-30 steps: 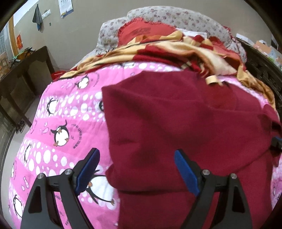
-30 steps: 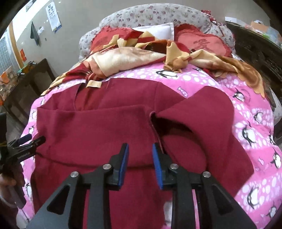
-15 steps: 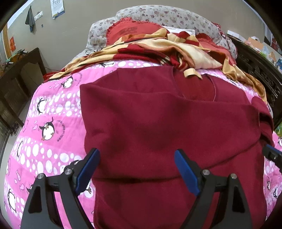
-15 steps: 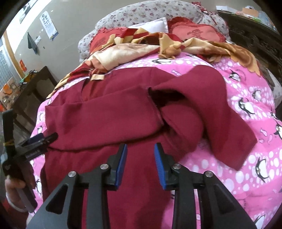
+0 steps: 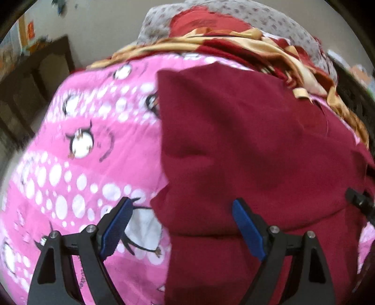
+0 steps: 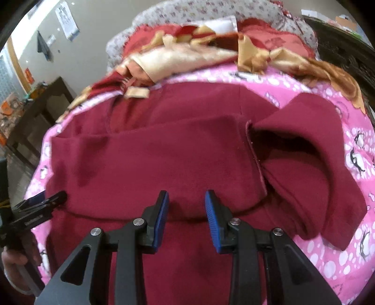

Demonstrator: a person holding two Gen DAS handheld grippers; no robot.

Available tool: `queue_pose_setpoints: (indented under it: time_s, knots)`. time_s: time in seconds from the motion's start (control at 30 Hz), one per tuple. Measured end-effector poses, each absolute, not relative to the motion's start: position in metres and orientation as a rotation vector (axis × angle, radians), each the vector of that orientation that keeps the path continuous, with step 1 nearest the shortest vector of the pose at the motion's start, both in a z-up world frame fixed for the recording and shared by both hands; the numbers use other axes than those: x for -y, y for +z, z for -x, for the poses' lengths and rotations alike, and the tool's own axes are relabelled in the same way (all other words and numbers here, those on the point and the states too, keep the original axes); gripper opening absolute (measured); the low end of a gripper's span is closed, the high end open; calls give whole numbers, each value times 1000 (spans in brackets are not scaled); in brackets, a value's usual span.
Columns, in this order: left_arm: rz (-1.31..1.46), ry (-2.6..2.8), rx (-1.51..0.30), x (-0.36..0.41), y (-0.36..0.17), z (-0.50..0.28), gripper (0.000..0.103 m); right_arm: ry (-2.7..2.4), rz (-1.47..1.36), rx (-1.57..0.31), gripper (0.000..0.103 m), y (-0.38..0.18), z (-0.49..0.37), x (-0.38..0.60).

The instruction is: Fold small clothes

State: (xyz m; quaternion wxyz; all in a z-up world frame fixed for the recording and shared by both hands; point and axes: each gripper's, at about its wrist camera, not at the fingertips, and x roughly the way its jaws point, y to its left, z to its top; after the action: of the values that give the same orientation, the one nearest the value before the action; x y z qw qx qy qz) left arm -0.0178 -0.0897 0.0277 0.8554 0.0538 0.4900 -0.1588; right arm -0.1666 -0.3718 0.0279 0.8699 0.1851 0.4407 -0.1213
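On the pink quilt (image 5: pixel 77 178), both released grippers, left gripper (image 5: pixel 180 225) and right gripper (image 6: pixel 186 219), tilt down over the maroon top (image 6: pixel 164 164).

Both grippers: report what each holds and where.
Nothing is held. The left gripper and right gripper stand open above the maroon garment.

Occluded and cropped regions

The maroon garment (image 6: pixel 164 164) runs off the bottom edge beneath both grippers. Wall poster (image 6: pixel 66 22) above the garment is illegible; the left view is motion-blurred.
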Motion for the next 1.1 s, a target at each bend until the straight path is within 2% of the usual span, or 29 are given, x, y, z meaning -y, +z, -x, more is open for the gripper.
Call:
queue_pose_setpoints:
  time_s: [0.2,0.57,0.8,1.1]
  knots:
    - [-62,-326,-1022,59,36,20,91,-202,-372,-893,58,45,184,362]
    - [-95,-292,-941,50,59,35,91,-193,-404,-908,61,46,213,357]
    - [-140,-259,-1019,51,32,14,91,-159,-413,-902,61,51,210,342]
    - [-94,-215,-1001,25,45,20,91,19,-364,-911,61,49,198,294]
